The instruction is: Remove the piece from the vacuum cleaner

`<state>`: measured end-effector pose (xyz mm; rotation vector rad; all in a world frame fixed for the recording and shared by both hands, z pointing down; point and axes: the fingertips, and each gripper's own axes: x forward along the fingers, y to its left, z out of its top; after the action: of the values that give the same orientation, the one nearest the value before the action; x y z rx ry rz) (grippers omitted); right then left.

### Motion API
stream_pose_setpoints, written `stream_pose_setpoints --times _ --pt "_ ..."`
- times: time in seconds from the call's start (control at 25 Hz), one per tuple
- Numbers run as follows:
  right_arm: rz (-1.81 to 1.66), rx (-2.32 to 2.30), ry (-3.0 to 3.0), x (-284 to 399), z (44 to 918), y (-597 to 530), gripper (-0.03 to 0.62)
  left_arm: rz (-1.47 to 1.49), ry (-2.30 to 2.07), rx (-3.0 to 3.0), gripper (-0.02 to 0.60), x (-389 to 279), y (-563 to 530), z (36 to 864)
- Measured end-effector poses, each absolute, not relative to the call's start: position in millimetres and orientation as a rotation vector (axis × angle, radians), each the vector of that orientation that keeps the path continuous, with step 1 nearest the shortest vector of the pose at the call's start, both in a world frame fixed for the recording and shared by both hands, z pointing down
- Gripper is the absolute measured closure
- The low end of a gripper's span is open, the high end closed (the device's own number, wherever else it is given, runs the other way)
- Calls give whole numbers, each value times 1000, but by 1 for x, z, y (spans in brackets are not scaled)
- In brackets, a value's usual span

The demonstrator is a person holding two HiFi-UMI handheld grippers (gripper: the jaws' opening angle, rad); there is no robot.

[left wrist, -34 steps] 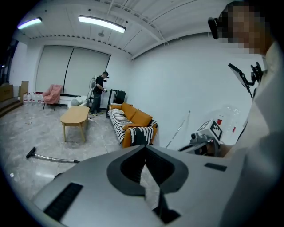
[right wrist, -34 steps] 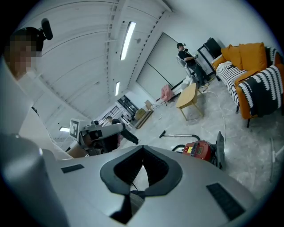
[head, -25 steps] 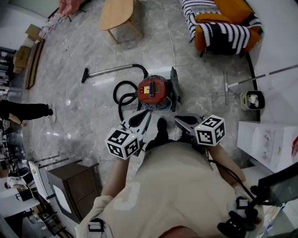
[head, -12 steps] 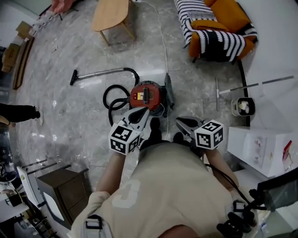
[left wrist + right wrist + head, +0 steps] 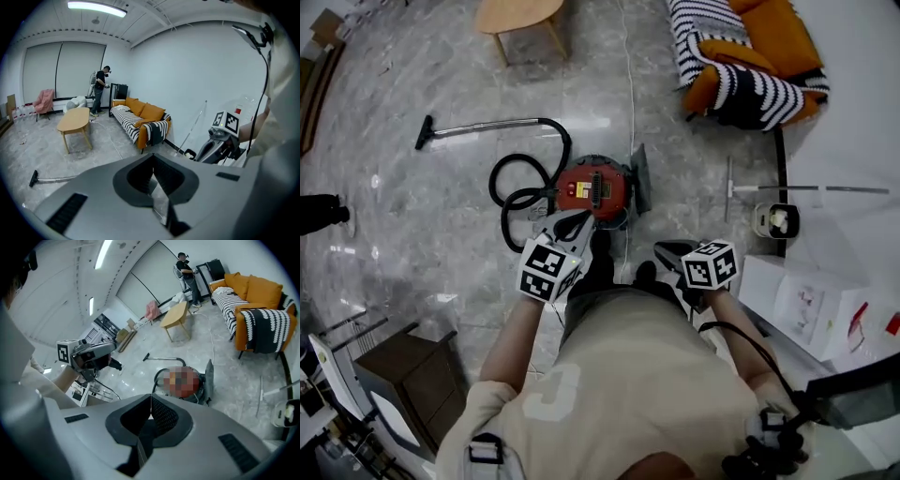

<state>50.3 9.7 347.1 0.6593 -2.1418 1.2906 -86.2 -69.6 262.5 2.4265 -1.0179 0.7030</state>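
Observation:
A red canister vacuum cleaner (image 5: 592, 187) stands on the marble floor with a grey flap (image 5: 637, 178) upright at its right side. Its black hose (image 5: 520, 199) coils to the left and runs to a metal wand (image 5: 483, 127). My left gripper (image 5: 579, 220) is shut and empty, its tips at the vacuum's near edge. Right of it and further back, my right gripper (image 5: 664, 249) is also shut and empty. The right gripper view looks along closed jaws (image 5: 151, 397) to the vacuum (image 5: 185, 382) below. In the left gripper view the closed jaws (image 5: 153, 157) hide the vacuum.
A wooden table (image 5: 511, 14) and a striped orange sofa (image 5: 741, 56) stand at the far side. A long-handled mop (image 5: 787, 188) and white bucket (image 5: 773, 220) lie right, beside a white box (image 5: 811, 305). A dark cabinet (image 5: 403, 375) is near left. A white cord (image 5: 628, 75) crosses the floor.
Both grippers have come down and forward toward the vacuum, which now sits closer below them. The left gripper's tips have reached its near edge. Both stayed closed.

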Motion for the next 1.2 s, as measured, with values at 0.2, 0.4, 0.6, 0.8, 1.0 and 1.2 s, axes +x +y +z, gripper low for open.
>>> stream_pose_setpoints --times 0.2,0.4,0.6,0.8,1.0,1.2 --pt "1283 684 -2082 23 362 -18 591 732 -914 2456 577 -98 -91 283" --pt "1274 710 -2049 7 371 -36 591 683 -830 2449 578 -98 -107 289" --pt "1311 687 -2090 -4 373 -45 591 729 -777 2442 577 -90 -112 301" --pt "1377 650 -2094 1 392 -57 591 782 -775 2421 577 -71 -120 312" --pt "1385 598 -2066 4 437 -88 591 689 -808 2315 577 -61 -140 331" --pt "1329 572 -2047 1 494 -115 591 757 -830 2262 578 -55 -152 396"
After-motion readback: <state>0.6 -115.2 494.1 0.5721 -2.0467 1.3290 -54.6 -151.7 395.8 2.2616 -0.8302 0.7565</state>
